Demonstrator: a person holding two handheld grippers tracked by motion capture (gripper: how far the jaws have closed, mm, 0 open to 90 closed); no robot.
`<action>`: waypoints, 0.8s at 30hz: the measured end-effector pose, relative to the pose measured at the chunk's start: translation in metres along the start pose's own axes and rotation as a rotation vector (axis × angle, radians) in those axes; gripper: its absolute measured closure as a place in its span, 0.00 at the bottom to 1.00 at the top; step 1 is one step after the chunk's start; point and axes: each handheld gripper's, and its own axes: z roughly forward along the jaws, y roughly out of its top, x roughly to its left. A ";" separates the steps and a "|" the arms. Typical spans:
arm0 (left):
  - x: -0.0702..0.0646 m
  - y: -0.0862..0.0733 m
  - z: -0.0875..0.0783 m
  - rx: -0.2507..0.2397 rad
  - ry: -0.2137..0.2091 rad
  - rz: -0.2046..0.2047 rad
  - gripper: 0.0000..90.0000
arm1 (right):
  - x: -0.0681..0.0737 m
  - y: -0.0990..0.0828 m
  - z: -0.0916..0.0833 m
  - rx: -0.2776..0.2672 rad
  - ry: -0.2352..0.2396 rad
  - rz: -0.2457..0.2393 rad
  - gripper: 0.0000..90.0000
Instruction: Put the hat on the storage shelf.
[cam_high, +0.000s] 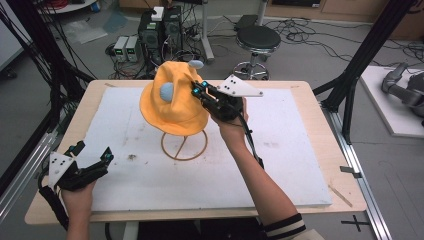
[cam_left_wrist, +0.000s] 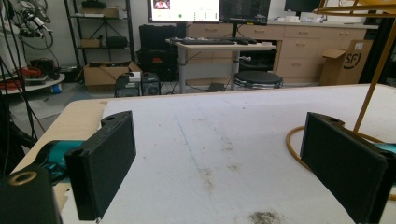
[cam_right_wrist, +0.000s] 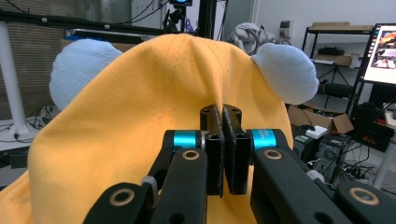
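Observation:
A yellow hat (cam_high: 170, 107) with two pale blue ears (cam_high: 166, 91) hangs over a gold wire stand (cam_high: 184, 146) at the middle of the table. My right gripper (cam_high: 197, 90) reaches it from the right, shut on a fold of its fabric. In the right gripper view the two jaws stand pressed together (cam_right_wrist: 224, 116), pinching the yellow hat (cam_right_wrist: 116, 121) between its ears (cam_right_wrist: 285, 70). My left gripper (cam_high: 93, 152) rests at the table's front left, open, with nothing between its jaws (cam_left_wrist: 224, 154). The stand's pole (cam_left_wrist: 369, 88) rises to its right.
A stained white mat (cam_high: 280, 165) covers most of the wooden table (cam_high: 332, 150). Behind the table stand a black stool (cam_high: 257, 40) and computer boxes (cam_high: 160, 30) on the floor. Black frame poles (cam_high: 367, 50) rise at both sides.

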 end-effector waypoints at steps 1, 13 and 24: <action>0.000 0.000 0.000 0.000 0.000 0.002 0.12 | 0.000 0.000 0.000 0.000 0.001 -0.009 0.99; -0.001 0.001 0.000 -0.010 -0.006 0.001 0.12 | 0.005 -0.003 0.000 0.037 0.012 -0.040 0.97; -0.001 0.001 0.000 -0.018 -0.009 -0.001 0.12 | -0.009 0.006 -0.022 -0.081 -0.152 0.012 0.43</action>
